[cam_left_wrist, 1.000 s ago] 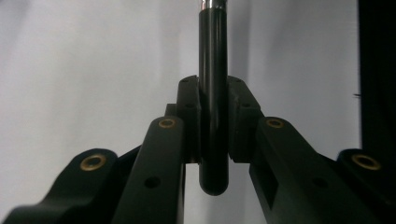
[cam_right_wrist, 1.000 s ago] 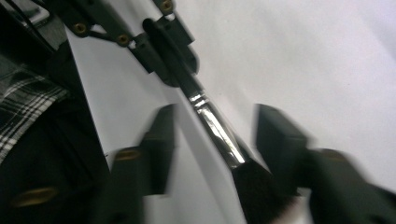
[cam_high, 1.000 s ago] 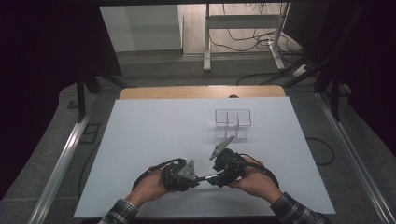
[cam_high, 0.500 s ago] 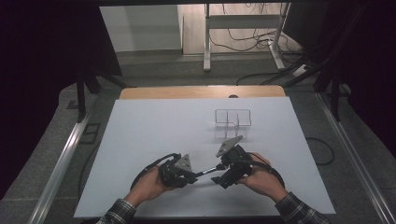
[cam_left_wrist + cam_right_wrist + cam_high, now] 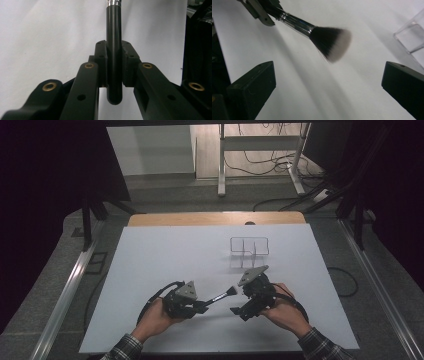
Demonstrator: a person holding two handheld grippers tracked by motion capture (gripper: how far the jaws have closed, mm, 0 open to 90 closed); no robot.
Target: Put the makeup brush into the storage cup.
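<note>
The makeup brush (image 5: 222, 296) is held above the white surface (image 5: 165, 255), near its front edge, between the two hands. It lies almost level, with the black handle (image 5: 114, 50) toward the person's left and the bristle head (image 5: 331, 42) toward the right. The bristles are dark at the base and pale at the tips. A shiny metal ring (image 5: 297, 23) joins the head to the handle.

The left tool (image 5: 200, 304) is closed tight on the handle. In the left gripper view the two black pads (image 5: 101, 58) press on both sides of the handle, and the rounded end of the handle comes out a little below them.

The right tool (image 5: 239, 301) has just been opening its jaws, and they now stand wide apart. In the right gripper view the bristle head hangs above and between the two jaws, and nothing touches them. The right hand (image 5: 285, 312) holds this tool just beside the brush head.

Farther back on the surface, right of the middle, stands a clear plastic organizer (image 5: 249, 246) with open compartments. It is apart from both tools. A wooden strip (image 5: 215, 218) runs along the far edge of the surface.
</note>
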